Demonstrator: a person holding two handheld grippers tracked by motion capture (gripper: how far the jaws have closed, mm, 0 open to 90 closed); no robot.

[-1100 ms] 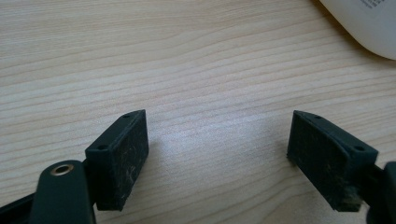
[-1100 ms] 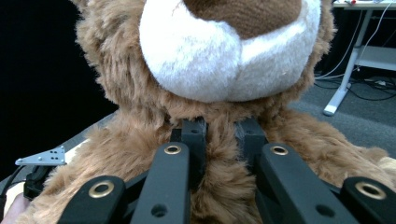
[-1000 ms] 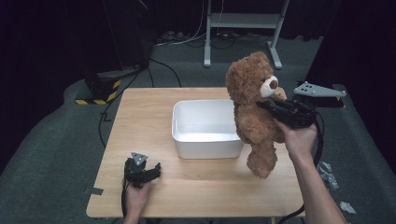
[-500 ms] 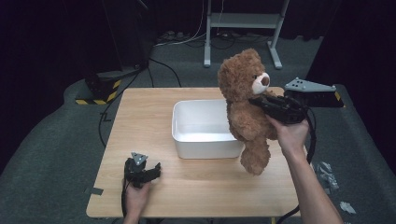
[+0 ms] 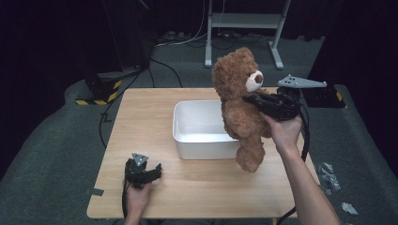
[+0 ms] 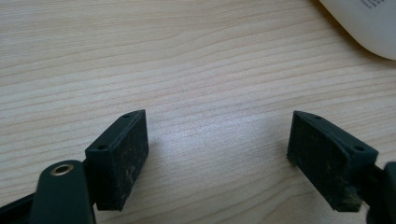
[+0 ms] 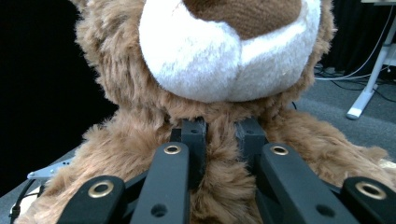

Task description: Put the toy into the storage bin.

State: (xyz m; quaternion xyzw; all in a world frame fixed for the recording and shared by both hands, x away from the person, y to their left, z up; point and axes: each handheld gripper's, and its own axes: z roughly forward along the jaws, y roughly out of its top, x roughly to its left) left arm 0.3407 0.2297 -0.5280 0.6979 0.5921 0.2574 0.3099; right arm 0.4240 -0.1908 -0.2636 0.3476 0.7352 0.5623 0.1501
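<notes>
- A light wooden table (image 5: 141, 122) stands on grey carpet in a dark room, with a white metal stand (image 5: 244, 23) and black cables on the floor toward 12 o'clock.
- A brown teddy bear (image 5: 239, 108) with a pale muzzle hangs upright in the air at about 2 o'clock from the table's centre. Its body is over the right wall of the tub, and one leg dangles in front of the tub's right front corner, above the tabletop.
- A white plastic tub (image 5: 202, 140) sits near the middle of the table, open side up, with nothing visible in the part of its inside not covered by the bear.
- The right tool (image 5: 257, 100), held in the person's right hand at 3 o'clock, points toward 9 o'clock and is clamped on the bear's chest fur just below the chin. In the right gripper view, its jaws are drawn close together with a tuft of brown fur pinched between them.
- The left tool (image 5: 151, 171) rests on the table at 7 o'clock, well apart from the tub, in the person's left hand. In the left gripper view, its jaws stand wide apart over bare wood, gripping nothing, with a corner of the tub at 1 o'clock.
</notes>
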